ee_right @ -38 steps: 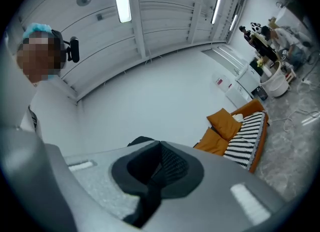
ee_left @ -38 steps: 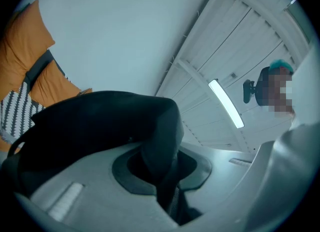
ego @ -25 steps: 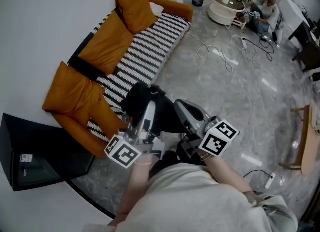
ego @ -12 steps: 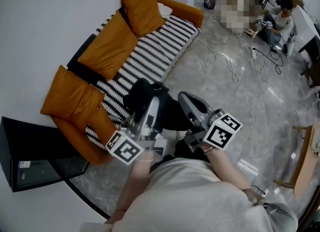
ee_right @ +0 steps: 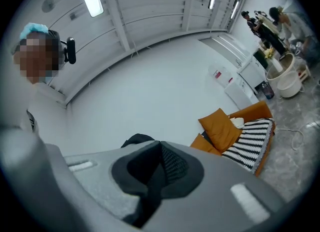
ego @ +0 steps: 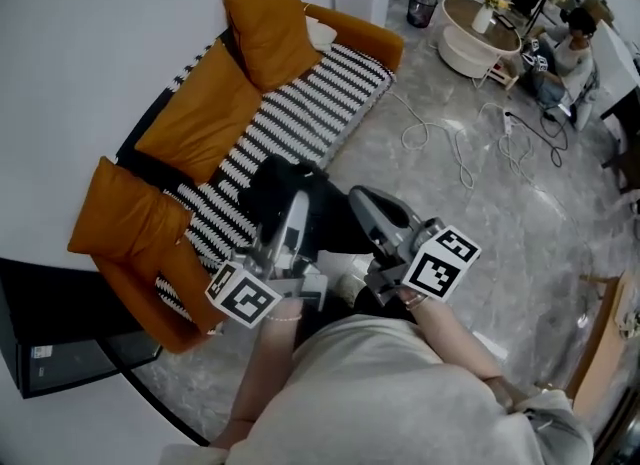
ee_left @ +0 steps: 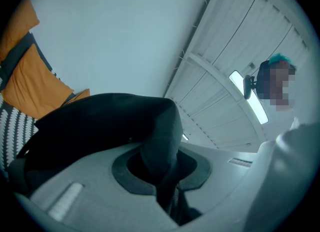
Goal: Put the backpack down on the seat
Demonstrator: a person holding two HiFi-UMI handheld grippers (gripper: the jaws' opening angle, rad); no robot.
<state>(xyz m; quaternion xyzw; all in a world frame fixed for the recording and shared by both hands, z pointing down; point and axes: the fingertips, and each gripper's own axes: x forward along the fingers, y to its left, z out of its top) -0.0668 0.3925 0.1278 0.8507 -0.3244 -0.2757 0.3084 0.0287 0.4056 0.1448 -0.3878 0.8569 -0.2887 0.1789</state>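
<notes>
Grey marble floor [ego: 480,223] runs beside the orange sofa [ego: 200,103] with its black-and-white striped seat [ego: 310,93]. You hold the black backpack [ego: 280,185] over the seat's near front edge. Your left gripper [ego: 294,207] pinches its dark fabric, and your right gripper [ego: 360,197] is clamped on a mesh-lined fold of it.

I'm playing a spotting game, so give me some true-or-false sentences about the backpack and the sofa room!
The backpack is black. True.
The sofa's cushions are blue. False: they are orange.
The seat cover has black and white stripes. True.
The left gripper is empty. False: it is shut on the backpack.
There are cables on the floor. True.
</notes>
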